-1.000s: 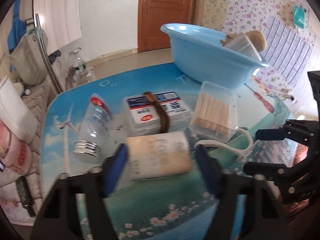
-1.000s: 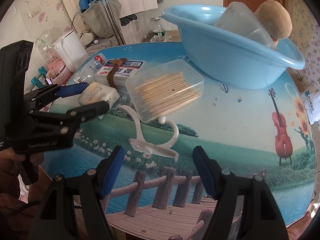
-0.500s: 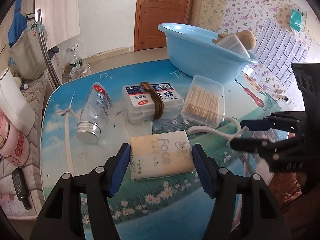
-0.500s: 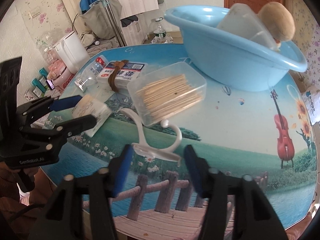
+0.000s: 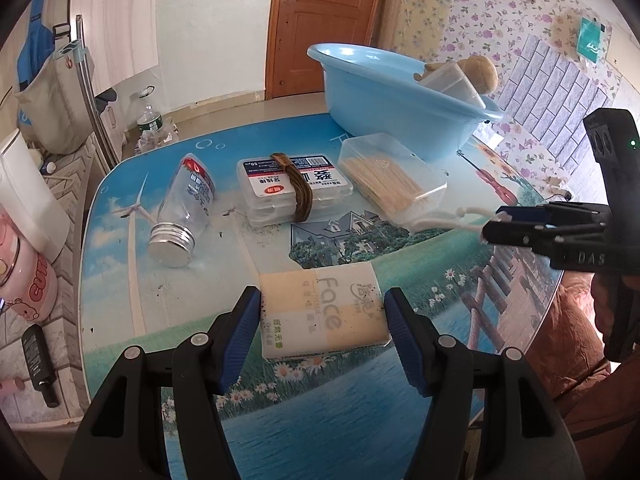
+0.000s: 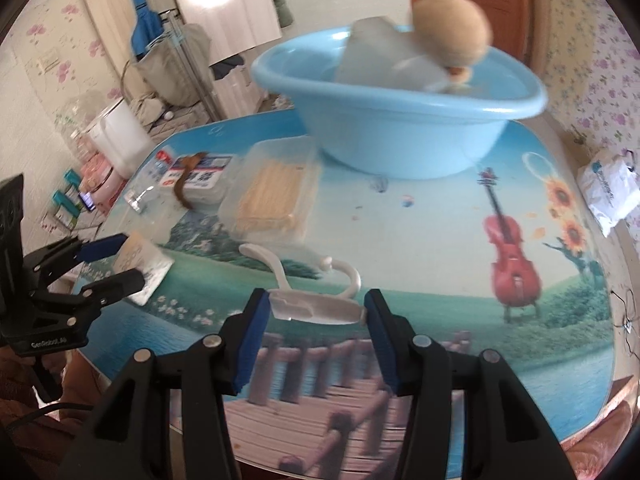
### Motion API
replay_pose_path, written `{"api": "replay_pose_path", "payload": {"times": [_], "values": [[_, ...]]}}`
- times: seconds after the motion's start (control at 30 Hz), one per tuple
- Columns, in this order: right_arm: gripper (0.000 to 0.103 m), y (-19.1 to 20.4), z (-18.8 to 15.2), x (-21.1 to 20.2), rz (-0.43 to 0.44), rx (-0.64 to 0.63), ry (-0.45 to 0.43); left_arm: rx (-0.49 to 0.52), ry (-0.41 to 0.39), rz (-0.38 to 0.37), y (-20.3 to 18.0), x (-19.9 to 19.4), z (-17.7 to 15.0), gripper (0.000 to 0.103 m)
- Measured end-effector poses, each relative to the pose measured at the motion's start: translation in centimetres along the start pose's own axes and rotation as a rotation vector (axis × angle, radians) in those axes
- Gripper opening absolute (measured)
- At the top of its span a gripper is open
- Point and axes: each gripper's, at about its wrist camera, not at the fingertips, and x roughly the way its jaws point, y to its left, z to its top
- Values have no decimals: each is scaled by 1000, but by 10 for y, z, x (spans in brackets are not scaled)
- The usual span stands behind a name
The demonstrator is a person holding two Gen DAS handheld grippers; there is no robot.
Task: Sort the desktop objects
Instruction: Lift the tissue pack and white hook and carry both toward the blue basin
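A cream tissue pack (image 5: 324,316) marked "Face" sits between the blue pads of my left gripper (image 5: 322,312), which is shut on it near the table's front edge. In the right wrist view the tissue pack (image 6: 136,258) hangs tilted in the left gripper (image 6: 120,262). My right gripper (image 6: 316,312) is shut on the flat base of a white plastic hook (image 6: 320,310), whose curved arms point away toward the toothpick box (image 6: 272,192). From the left wrist view the right gripper (image 5: 494,224) stands at the right with the hook (image 5: 472,212) in its tips.
A light blue basin (image 5: 380,92) at the table's far side holds a clear box and a plush toy. On the table lie the toothpick box (image 5: 392,184), a labelled box (image 5: 288,188) with a brown band and a clear bottle (image 5: 184,212) on its side.
The right gripper's jaws narrowed onto the white hook and it moved toward the basin. The left gripper drew the tissue pack back from the other objects.
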Motion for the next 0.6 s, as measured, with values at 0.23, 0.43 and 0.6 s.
{"api": "replay_pose_path", "payload": {"times": [0.23,0.43,0.6], "values": [[49,-31,-3,-3,-54,71,-4,-1,4,5,-2,0,-2,63],[49,-33,-6,0,-52,75,6,1,6,10,-4,3,-1,63],[49,-30,-8,3,-44,64,16,1,18,9,-3,7,-2,65]]}}
